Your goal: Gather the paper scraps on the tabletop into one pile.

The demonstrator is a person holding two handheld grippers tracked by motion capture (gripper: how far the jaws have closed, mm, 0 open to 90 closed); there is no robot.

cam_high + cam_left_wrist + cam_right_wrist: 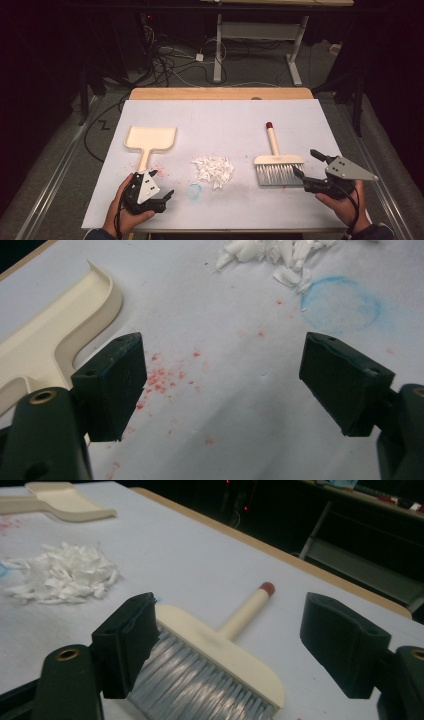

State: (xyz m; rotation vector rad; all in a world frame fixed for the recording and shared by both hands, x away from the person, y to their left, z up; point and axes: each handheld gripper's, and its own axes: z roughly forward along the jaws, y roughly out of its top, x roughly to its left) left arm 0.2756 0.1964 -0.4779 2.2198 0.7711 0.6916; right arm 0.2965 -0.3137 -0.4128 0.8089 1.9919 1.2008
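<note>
Right gripper [227, 645]: jaws stood wide apart, holding nothing, around the brush [220, 655] head near the right edge of the tabletop [220, 112].
Left gripper [220, 385]: jaws also open and empty, just beside the dustpan [55, 335] handle, near the front left corner.
Advice: the right jaws should probably close on the cream head or the handle, not on the soft bristles.
Dustpan content: the tray looked empty.
Paper scraps [214, 171]: a white heap in the middle, between dustpan and brush.
</note>
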